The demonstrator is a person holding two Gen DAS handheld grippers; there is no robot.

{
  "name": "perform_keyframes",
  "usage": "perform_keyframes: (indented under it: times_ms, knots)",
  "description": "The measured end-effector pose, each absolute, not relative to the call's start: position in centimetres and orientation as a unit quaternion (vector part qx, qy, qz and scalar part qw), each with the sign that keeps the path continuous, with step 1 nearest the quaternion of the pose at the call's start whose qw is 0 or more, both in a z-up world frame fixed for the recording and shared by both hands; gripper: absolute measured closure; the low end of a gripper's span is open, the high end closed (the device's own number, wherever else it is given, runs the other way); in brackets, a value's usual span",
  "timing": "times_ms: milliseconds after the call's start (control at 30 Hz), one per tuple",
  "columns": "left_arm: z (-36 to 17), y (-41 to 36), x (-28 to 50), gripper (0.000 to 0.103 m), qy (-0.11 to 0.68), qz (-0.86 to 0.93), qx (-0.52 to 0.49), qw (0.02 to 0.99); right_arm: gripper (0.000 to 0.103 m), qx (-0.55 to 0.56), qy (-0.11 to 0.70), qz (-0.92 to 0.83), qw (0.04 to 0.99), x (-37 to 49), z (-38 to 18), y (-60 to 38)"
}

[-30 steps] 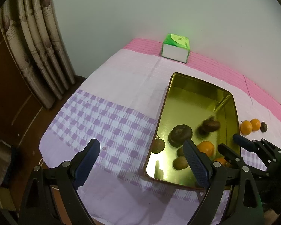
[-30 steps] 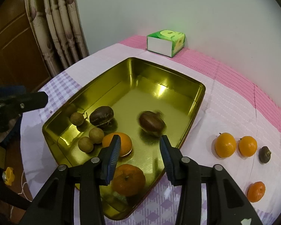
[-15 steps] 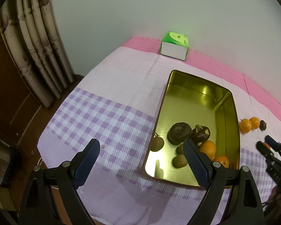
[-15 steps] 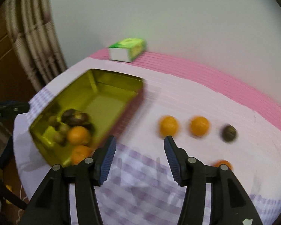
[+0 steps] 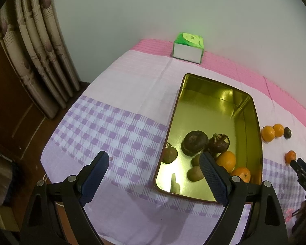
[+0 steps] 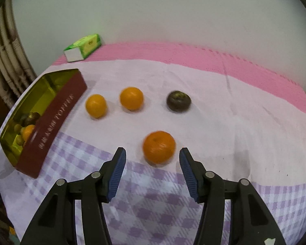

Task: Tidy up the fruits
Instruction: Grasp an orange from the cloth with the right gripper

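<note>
pale wall behind, table under a cloth (image 6: 224,110), pink stripe at the back, purple check up front. curtain (image 5: 36,57) and brown door panel off the left edge.

right gripper (image 6: 152,164): jaws part open, have just been opening, nothing between the pads. i see the nearest orange (image 6: 159,146) just ahead of the fingertips, roughly centred on the gap, not touched. it's slightly blurred.

left gripper (image 5: 154,172): jaws wide, empty, hanging over the checked cloth at the tin's near left corner; its right finger overlaps the tin in view.

gold tin (image 6: 51,106) sits left of the loose fruit. inside, all at the near end: two dark fruits (image 5: 194,142), two oranges, a few small brown ones. far half of the tin is bare.

writing: tin's red outer wall reads "toffee" in gold, plus smaller characters i can't make out. green box (image 6: 85,46) at the back wall, print too small to read.

loose on the cloth: two oranges (image 6: 131,98) side by side just right of the tin, one dark fruit (image 6: 178,101) further right, all apart. open cloth right of and behind that row.
</note>
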State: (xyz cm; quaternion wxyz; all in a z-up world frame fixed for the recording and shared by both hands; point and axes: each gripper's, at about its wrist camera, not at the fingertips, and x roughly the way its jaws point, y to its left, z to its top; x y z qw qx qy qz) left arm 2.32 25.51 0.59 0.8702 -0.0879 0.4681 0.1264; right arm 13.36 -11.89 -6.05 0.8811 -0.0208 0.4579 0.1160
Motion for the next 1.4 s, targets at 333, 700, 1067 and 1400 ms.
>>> perform_keyframes:
  times_ms: [333, 700, 1067, 1400]
  knots:
    - [0.2, 24.4, 2.6, 0.013, 0.466, 0.117, -0.059, 0.875, 0.05, -0.012, 0.458, 0.111, 0.882, 15.1, -8.1, -12.1]
    - [-0.3, 22.6, 2.9, 0.013, 0.475, 0.115, -0.031, 0.872, 0.066, -0.039, 0.443, 0.118, 0.888, 15.6, -8.6, -11.7]
    - [-0.2, 13.6, 6.3, 0.013, 0.488, 0.025, -0.016, 0.872, 0.066, -0.034, 0.439, 0.083, 0.894, 17.2, -8.7, -16.0]
    - [-1.1, 4.9, 11.2, 0.013, 0.501, -0.044, 0.015, 0.864, 0.066, -0.009, 0.438, 0.051, 0.898, 17.0, -8.9, -19.8]
